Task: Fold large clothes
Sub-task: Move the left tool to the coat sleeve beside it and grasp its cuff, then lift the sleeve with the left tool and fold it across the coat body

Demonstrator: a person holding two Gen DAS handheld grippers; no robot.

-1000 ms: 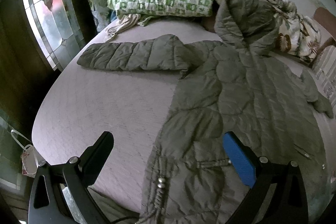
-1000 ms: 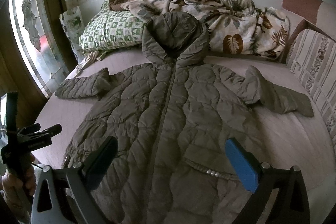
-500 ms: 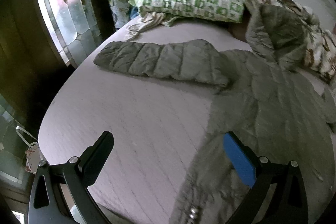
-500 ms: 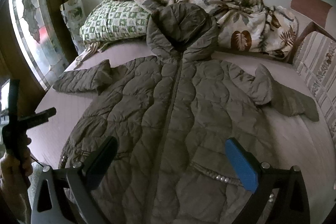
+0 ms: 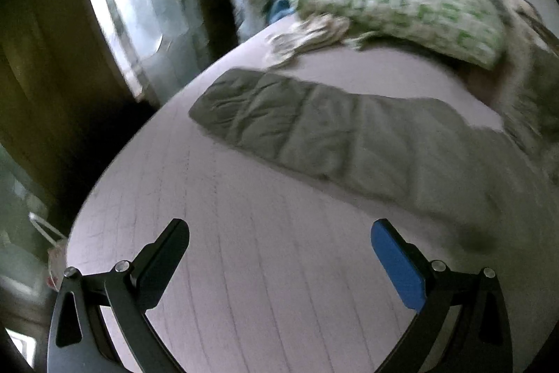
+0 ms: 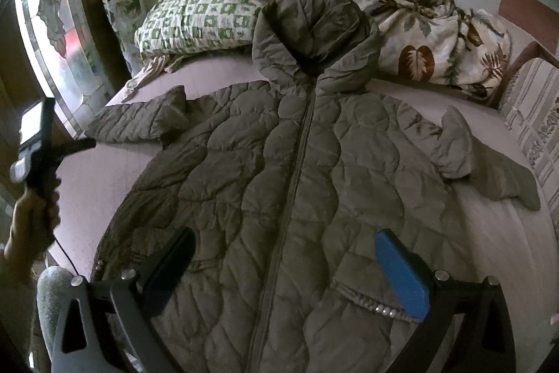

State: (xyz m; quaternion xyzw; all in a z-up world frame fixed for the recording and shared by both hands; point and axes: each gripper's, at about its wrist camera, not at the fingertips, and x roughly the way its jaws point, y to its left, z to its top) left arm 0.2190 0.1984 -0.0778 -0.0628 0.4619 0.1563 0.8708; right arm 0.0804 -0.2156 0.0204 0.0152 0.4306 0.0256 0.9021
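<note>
Over the last second the left gripper (image 5: 279, 254) has swung off the body of the olive quilted hooded coat (image 6: 297, 184) toward its outstretched sleeve (image 5: 314, 131), likely the first part to fold. Both the left gripper and the right gripper (image 6: 284, 263) gape wide, holding nothing. The coat lies flat, zipped, on the pale pink bed (image 5: 244, 250), hood against the leaf-print blanket (image 6: 419, 34); no containers show.

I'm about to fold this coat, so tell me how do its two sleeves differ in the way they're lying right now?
The sleeve by the window lies stretched out nearly straight and flat on the bed; the sleeve by the striped cushion is bunched near the shoulder and angles down toward the hem. The window-side cuff has the left gripper open near it; the other has no gripper close. Both are the same olive quilted fabric, neither folded in yet.
</note>
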